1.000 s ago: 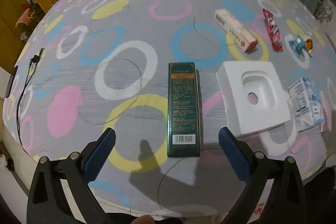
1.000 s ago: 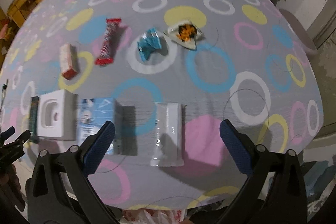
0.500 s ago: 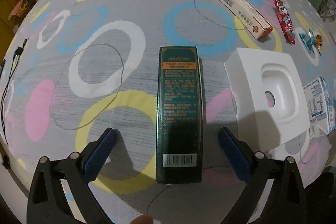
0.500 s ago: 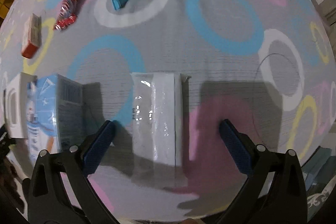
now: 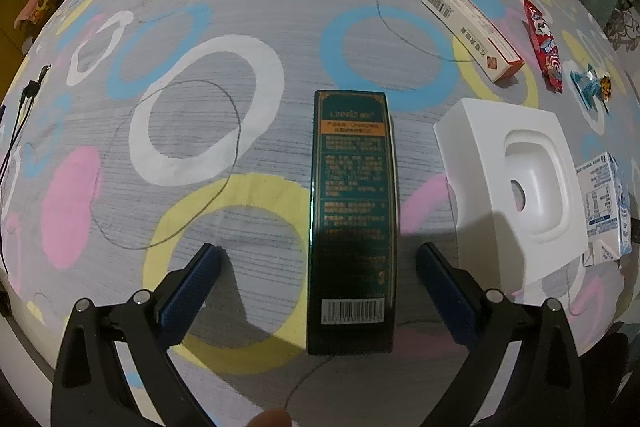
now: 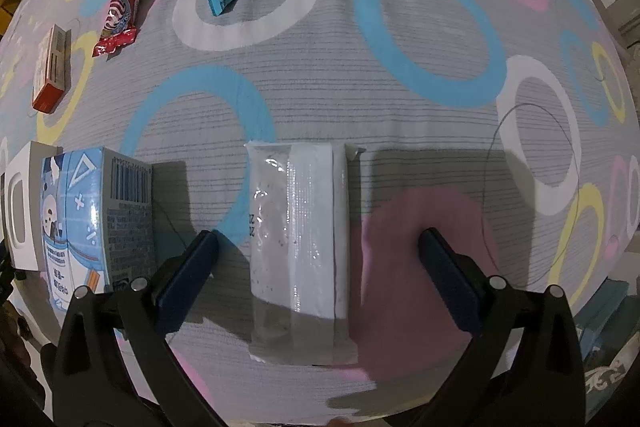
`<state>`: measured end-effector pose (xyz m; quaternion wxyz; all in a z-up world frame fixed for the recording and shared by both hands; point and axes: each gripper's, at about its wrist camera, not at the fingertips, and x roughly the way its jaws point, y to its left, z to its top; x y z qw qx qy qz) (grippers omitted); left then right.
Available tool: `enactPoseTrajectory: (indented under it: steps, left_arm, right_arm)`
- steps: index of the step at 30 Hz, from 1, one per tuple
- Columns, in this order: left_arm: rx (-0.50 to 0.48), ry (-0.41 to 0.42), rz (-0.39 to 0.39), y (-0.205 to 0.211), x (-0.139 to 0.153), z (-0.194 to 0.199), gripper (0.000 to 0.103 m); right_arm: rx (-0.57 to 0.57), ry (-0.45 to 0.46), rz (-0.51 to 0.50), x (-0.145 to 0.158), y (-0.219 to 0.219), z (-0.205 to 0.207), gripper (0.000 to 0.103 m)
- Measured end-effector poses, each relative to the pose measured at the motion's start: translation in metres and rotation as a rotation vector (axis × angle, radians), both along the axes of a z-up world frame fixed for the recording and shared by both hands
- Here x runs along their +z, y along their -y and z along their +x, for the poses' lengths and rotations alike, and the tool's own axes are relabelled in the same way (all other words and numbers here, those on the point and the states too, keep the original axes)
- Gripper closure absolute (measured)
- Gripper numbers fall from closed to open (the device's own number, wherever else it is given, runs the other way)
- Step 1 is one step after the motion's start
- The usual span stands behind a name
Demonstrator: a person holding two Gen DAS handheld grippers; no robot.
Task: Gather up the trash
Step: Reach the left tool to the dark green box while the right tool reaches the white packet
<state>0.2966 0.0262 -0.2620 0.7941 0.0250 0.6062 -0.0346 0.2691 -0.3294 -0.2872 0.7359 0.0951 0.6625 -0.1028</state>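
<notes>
Dark green carton (image 5: 351,219) lay flat on the ringed bedspread (image 5: 224,27), lengthwise between the spread fingers of your left gripper (image 5: 318,259), barcode end nearest you. Your right gripper (image 6: 319,247) likewise stood wide open, straddling a white plastic-wrapped packet (image 6: 298,247), neither touched. Beside the carton sat the white foam insert (image 5: 508,187); a blue milk carton (image 6: 96,219) stood just left of the packet. The risk, I'd say: the right's left finger looked close to that milk carton and could knock it on closing; glossy wrap might slip.
</notes>
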Motion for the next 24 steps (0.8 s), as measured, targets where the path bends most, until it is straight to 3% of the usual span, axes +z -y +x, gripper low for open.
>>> enactPoseTrajectory:
  steps: [3,4,5,6,7,14,24]
  left_arm:
    - [0.006,0.011,0.0,-0.001,0.0,-0.001,0.016]
    - [0.008,0.019,0.002,0.0,0.002,-0.001,0.029]
    - [0.007,0.027,0.003,-0.003,0.004,-0.001,0.054]
    - [0.003,0.035,-0.005,-0.002,0.007,-0.001,0.068]
    - [0.014,0.03,-0.014,-0.002,0.01,-0.001,0.068]
    - [0.063,0.021,-0.037,-0.011,0.014,-0.006,0.068]
    - [0.078,0.08,-0.029,-0.016,0.043,-0.026,0.068]
  right_arm:
    - [0.004,0.023,-0.006,0.0,-0.002,0.0,0.006]
    - [0.003,0.03,-0.013,0.003,-0.004,-0.011,0.01]
    - [0.009,0.038,-0.021,0.004,-0.005,-0.014,0.02]
    - [0.017,0.056,-0.033,0.008,-0.007,-0.015,0.033]
    - [0.01,0.071,-0.045,0.013,-0.008,-0.016,0.065]
    - [0.001,0.088,-0.041,0.021,-0.008,-0.016,0.066]
    - [0.007,0.155,-0.003,0.054,0.001,-0.033,0.066]
